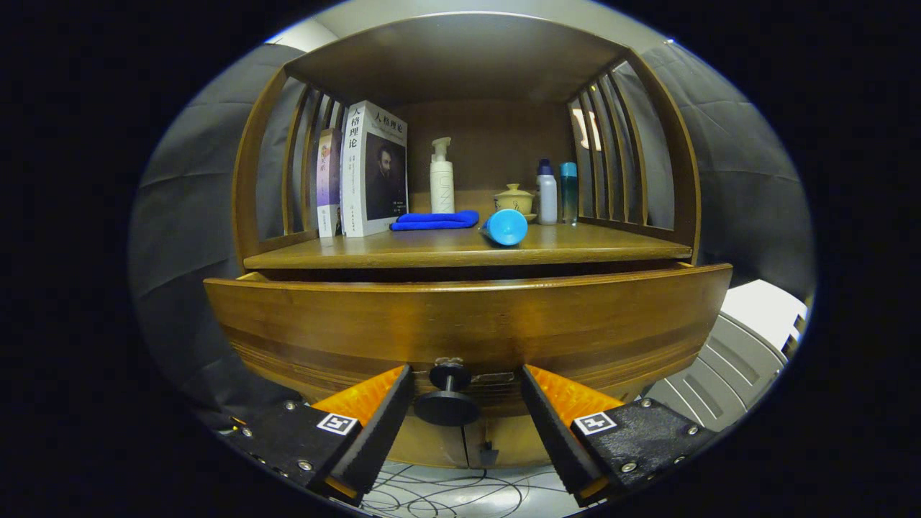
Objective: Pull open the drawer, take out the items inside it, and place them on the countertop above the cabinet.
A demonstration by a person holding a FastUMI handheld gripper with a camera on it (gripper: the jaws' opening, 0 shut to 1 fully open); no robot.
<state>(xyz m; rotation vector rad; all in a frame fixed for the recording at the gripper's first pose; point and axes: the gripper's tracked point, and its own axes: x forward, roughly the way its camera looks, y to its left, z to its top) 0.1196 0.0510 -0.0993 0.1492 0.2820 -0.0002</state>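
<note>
A wooden cabinet stands before me with its drawer pulled out a little, a dark gap showing between the drawer front and the countertop. The inside of the drawer is hidden behind its front panel. A dark round knob sticks out low on the drawer front. My gripper is open, one finger on each side of the knob, neither pressing it. On the countertop lie a folded blue cloth and a blue tube on its side.
At the back of the countertop stand two books, a white pump bottle, a small lidded cup and two slim bottles. Slatted wooden sides and a top board enclose the shelf. Cables lie on the floor below; white furniture stands right.
</note>
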